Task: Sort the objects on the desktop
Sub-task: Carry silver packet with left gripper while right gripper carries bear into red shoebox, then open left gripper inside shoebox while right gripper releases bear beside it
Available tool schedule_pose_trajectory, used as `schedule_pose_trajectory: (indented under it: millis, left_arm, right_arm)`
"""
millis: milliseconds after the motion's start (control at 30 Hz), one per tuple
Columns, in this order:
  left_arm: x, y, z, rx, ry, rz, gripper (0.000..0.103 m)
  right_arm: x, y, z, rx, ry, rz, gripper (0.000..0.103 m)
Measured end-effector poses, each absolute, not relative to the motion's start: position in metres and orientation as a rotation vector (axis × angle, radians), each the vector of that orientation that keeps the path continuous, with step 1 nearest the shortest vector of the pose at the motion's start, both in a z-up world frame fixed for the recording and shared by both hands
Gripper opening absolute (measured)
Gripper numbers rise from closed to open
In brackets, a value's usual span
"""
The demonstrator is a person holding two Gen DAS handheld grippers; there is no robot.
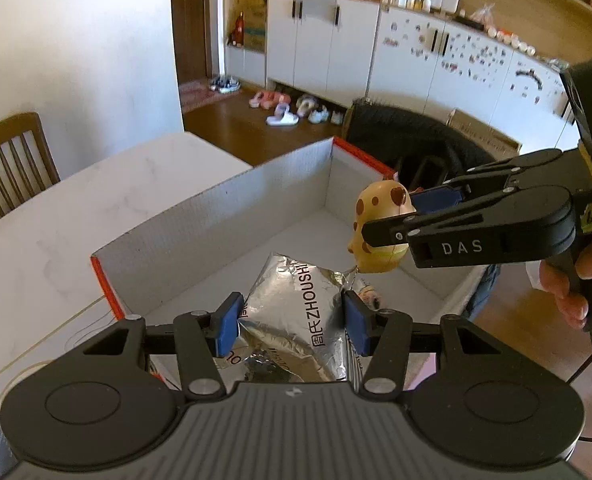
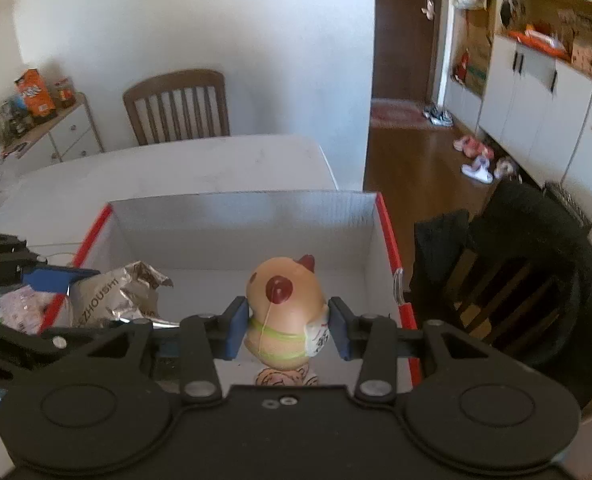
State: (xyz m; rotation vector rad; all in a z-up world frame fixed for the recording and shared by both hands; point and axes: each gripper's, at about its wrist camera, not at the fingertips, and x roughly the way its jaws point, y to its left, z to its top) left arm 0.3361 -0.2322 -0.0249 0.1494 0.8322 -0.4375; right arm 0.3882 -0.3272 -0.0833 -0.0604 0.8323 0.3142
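Note:
A white cardboard box (image 1: pixel 216 208) with red edges stands open on the table. My left gripper (image 1: pixel 292 322) is shut on a silver foil snack bag (image 1: pixel 296 296) and holds it over the box's near end. From the right, my right gripper (image 1: pixel 399 220) holds a yellow toy chick (image 1: pixel 379 208) with brown spots above the box. In the right wrist view the right gripper (image 2: pixel 288 328) presses both blue pads on the toy chick (image 2: pixel 284 296) over the box (image 2: pixel 236 232). The foil bag (image 2: pixel 108 296) hangs at the left in the left gripper (image 2: pixel 56 308).
A small printed packet (image 2: pixel 286 376) lies on the box floor under the chick. The white marble table (image 1: pixel 96 200) reaches left and back. A wooden chair (image 2: pixel 180 104) stands behind it, a dark-draped chair (image 2: pixel 515 280) at the right. A person's hand (image 1: pixel 575 280) grips the right handle.

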Motion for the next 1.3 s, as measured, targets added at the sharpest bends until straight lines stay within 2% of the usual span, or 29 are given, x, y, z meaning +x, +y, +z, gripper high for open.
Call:
schedule_pose_trajectory:
  millis: [600,1200,1233,1300]
  left_arm:
    - [0.381,-0.242,-0.066,0.199,0.976,-0.406,0.052]
    - [0.378,-0.236,-0.076,0.156,1.076,-0.425,0.055]
    - [0.377,-0.235,-0.075,0.149,1.071,-0.425,0.058]
    - [0.374,-0.234,-0.072,0.141,1.053,-0.423,0.059]
  right_arm:
    - [0.445,-0.312,-0.133,-0.021,1.092,0.275,0.043]
    - [0.444,-0.301,-0.129,-0.034,1.103,0.255,0.045]
    - [0.444,-0.302,-0.129,-0.029,1.103,0.258,0.046]
    - [0.444,-0.303,-0.129,-0.023,1.102,0.261,0.053]
